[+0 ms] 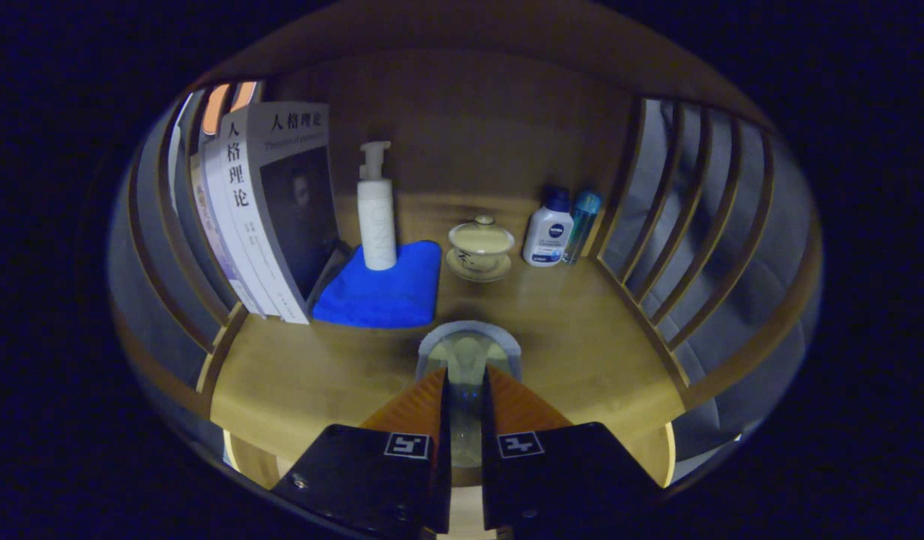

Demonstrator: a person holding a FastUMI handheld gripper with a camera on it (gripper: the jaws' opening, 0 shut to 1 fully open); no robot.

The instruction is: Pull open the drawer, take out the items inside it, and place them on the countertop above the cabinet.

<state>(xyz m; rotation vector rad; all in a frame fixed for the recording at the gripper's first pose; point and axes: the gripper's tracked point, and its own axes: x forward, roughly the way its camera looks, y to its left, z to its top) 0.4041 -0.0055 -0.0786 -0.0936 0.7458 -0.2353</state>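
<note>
My gripper (466, 373) hovers over the front part of the wooden countertop (582, 337). Its fingers stand close together, shut on a small clear glass-like item with a grey rim (468, 343). The item sticks out just ahead of the fingertips, and its lower part is hidden between the fingers. I cannot tell whether it touches the countertop. The drawer lies below, out of sight.
Beyond the fingers, a white pump bottle (376, 214) stands on a blue cloth (383, 289). Left of it lean several books (274, 210). A lidded tea bowl on a saucer (480, 247), a white lotion bottle (550, 231) and a teal bottle (582, 221) stand further right. Slatted wooden sides (679, 240) flank the countertop.
</note>
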